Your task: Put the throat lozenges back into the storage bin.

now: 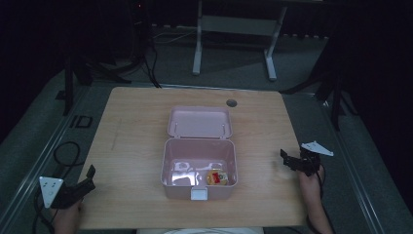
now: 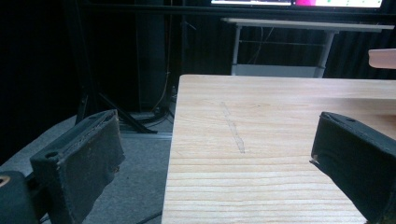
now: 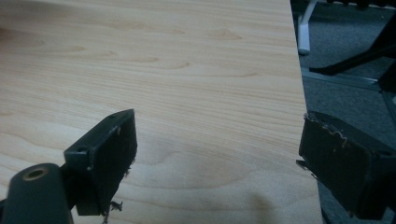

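Note:
A pink lunch box (image 1: 199, 166) stands open in the middle of the wooden table (image 1: 136, 122), its lid (image 1: 199, 122) tilted back. Inside, at the front right, lies a small red and yellow item (image 1: 216, 177). My left gripper (image 1: 87, 178) rests at the table's front left corner, jaws wide apart with nothing between them; its own view (image 2: 215, 154) looks along the table's left edge. My right gripper (image 1: 287, 160) hovers at the table's right edge, also open and empty, with bare wood between its fingers (image 3: 107, 154).
A round cable hole (image 1: 231, 103) sits at the table's back edge. A white desk frame (image 1: 234, 39) stands on the grey floor beyond. Dark stands and cables (image 1: 141, 63) are at the back left. The pink lid's edge (image 2: 383, 58) juts in from the right.

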A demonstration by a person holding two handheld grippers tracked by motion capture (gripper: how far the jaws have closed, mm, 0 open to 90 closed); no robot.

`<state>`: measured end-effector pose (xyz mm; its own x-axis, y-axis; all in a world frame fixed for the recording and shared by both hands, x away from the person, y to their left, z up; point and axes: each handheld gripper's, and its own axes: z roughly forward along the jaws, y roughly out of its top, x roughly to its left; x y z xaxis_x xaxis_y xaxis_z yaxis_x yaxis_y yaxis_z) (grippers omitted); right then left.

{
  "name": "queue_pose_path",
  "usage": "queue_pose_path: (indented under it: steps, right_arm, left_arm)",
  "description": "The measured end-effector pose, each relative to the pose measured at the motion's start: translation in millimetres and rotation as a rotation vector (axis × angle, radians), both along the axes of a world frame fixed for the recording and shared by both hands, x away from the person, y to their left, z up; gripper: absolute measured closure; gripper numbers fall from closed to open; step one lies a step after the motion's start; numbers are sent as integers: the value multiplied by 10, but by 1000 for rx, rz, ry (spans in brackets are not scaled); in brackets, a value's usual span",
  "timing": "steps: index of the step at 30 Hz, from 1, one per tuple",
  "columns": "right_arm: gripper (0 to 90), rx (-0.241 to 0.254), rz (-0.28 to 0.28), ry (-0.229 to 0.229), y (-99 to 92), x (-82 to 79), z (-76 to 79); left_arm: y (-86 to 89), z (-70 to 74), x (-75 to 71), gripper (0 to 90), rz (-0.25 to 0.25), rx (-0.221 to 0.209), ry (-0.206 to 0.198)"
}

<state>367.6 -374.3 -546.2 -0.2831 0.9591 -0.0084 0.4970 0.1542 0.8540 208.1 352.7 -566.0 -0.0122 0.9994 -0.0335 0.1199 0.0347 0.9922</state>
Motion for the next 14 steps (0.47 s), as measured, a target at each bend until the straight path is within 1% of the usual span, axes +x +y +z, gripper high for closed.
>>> queue_pose_path:
  steps: [1,3,4,5,6,8,9,12,14]
  right_arm:
    - [111,12,0,-12,-8,-8,-2]
    - [111,28,6,0,-24,-2,-7]
    - [111,28,6,0,-24,-2,-7]
    - [111,37,0,-12,-35,-7,-17]
    - [111,39,1,-5,-38,-4,-20]
    - [112,37,-1,-8,-37,-4,-24]
    - [112,41,14,1,-35,3,-28]
    - [124,32,25,11,-18,10,-37]
    - [125,15,29,13,0,15,-44]
  left_arm:
    - [0,0,-1,25,0,1,0]
    - [-1,0,-2,24,0,1,-1]
    - [-1,0,-2,25,0,1,-1]
    - [0,-1,-2,25,0,0,-2]
    - [0,-1,-3,25,0,-1,-2]
    - [0,-1,-3,25,-1,0,-3]
    - [0,-1,-3,25,0,0,-3]
    - [0,-1,-4,25,0,0,-4]
    - [0,-1,-4,25,-1,0,-3]
